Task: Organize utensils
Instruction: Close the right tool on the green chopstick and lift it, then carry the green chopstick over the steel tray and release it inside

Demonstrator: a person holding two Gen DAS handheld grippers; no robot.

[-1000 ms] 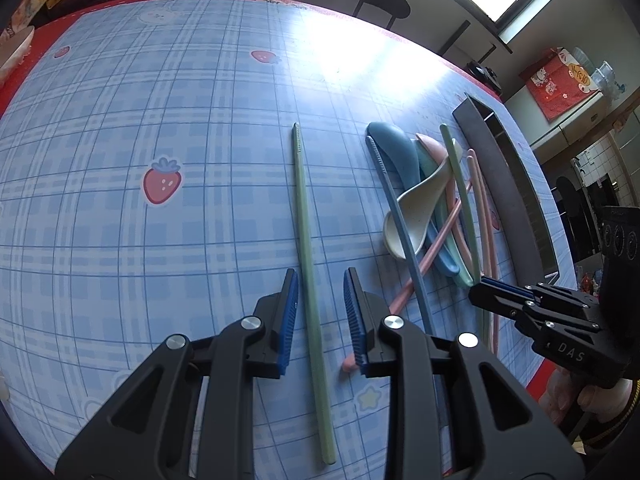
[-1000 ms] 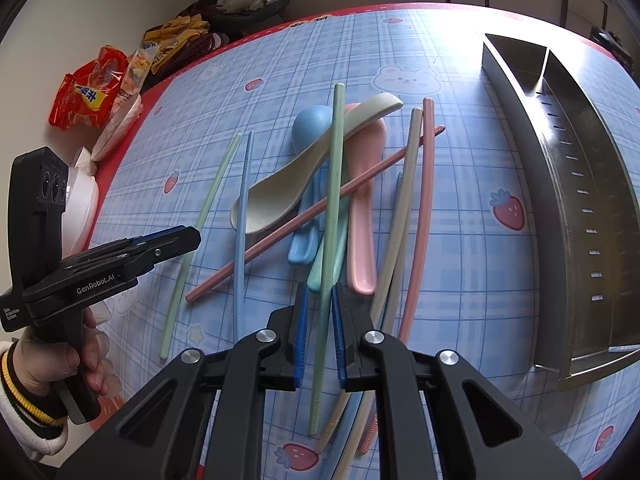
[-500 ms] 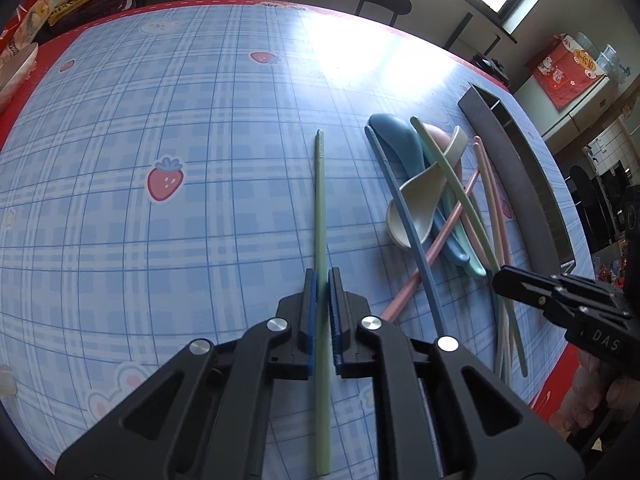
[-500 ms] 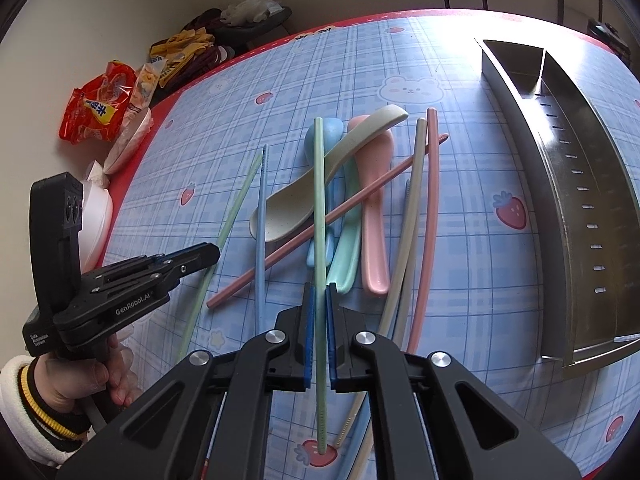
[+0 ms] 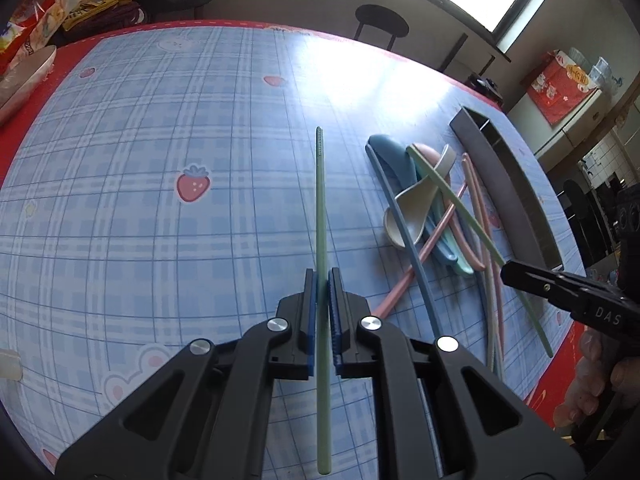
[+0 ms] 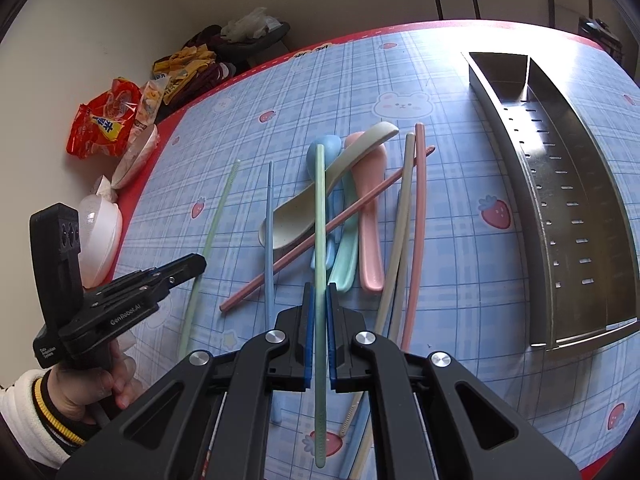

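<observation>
My left gripper (image 5: 321,280) is shut on a green chopstick (image 5: 319,200), which runs straight ahead between its blue pads, over the blue checked tablecloth. My right gripper (image 6: 319,292) is shut on a second green chopstick (image 6: 320,200), held just above the pile. That pile holds a beige spoon (image 6: 304,208), a blue spoon (image 6: 328,148), a pink spoon (image 6: 370,220), a mint spoon (image 6: 346,248), pink chopsticks (image 6: 418,220), a blue chopstick (image 6: 270,220) and a beige chopstick (image 6: 402,220). The left wrist view shows the right gripper (image 5: 506,270) right of the pile.
A long steel tray (image 6: 560,200) with a divider lies along the right side of the table. Snack bags (image 6: 104,124) and a white bowl (image 6: 98,236) sit at the left red edge. A black stool (image 5: 382,22) stands beyond the far edge.
My left gripper closed on the green chopstick it was straddling, and the stick now points straight ahead. My right gripper rose a little with its green chopstick, whose far end swung left over the spoons.
</observation>
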